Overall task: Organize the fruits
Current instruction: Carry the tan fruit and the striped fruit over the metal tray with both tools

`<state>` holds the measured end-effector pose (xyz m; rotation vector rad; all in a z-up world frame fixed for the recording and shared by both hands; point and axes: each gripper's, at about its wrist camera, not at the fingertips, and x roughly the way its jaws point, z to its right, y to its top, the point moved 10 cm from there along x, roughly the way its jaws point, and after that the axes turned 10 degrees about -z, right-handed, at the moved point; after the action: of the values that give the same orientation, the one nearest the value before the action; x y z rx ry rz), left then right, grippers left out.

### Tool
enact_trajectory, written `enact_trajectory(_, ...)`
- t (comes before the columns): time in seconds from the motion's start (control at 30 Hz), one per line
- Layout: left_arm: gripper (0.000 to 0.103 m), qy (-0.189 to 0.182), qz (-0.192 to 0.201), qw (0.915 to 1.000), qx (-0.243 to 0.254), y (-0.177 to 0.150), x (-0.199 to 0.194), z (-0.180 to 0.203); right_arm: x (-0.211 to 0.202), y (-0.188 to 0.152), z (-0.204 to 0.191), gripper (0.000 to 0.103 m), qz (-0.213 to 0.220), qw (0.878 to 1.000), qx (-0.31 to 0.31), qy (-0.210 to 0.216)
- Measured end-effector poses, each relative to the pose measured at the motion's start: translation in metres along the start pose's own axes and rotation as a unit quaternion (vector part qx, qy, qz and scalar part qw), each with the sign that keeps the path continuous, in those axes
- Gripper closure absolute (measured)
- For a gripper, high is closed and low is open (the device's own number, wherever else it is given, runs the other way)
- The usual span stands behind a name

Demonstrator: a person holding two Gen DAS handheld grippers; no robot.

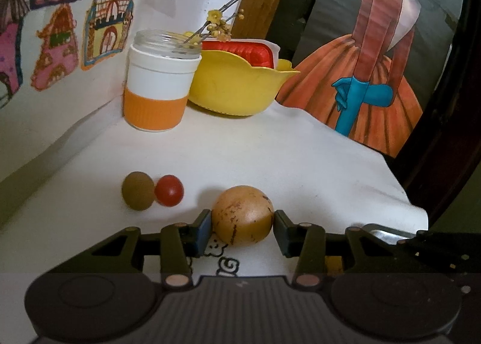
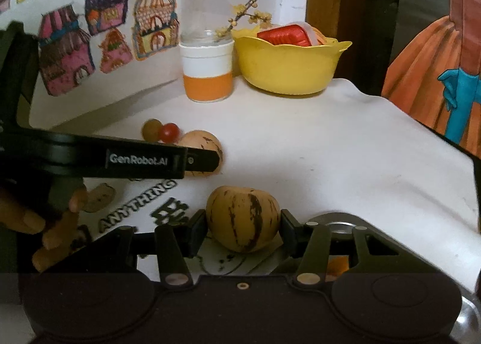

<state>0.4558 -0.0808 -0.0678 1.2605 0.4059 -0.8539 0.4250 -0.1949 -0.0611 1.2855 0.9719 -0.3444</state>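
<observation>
1. Where the left gripper (image 1: 243,228) is seen from its own camera, a tan speckled fruit (image 1: 242,214) is clamped between its fingers, both pads touching the skin, low over the white counter (image 1: 300,163).
2. A yellow fruit with dark stripes (image 2: 243,218) is likewise pinched by the right gripper (image 2: 243,231), its fingers pressed to either side.
3. Just beyond the left gripper, an olive-green fruit (image 1: 137,190) and a small red fruit (image 1: 169,190) are set touching each other on the counter.
4. Farther back, an orange-banded jar (image 1: 159,88) holding flowering twigs is placed beside a yellow bowl (image 1: 237,85), in which a red tray (image 1: 240,50) is held.
</observation>
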Motion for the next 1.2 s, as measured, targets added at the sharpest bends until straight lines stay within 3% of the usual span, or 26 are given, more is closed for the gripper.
enact_trajectory(0.6, 0.055, 0.002, -0.02, 0.9996, -0.019, -0.025, -0.033, 0.005, -0.049, -0.017, -0.016, 0.05, 0.049, 0.999, 0.01, 0.018)
enact_trajectory(1.2, 0.055, -0.025, -0.018, 0.9995, 0.012, -0.058, -0.076, 0.058, -0.109, -0.064, -0.023, 0.05, 0.077, 0.997, 0.013, 0.01)
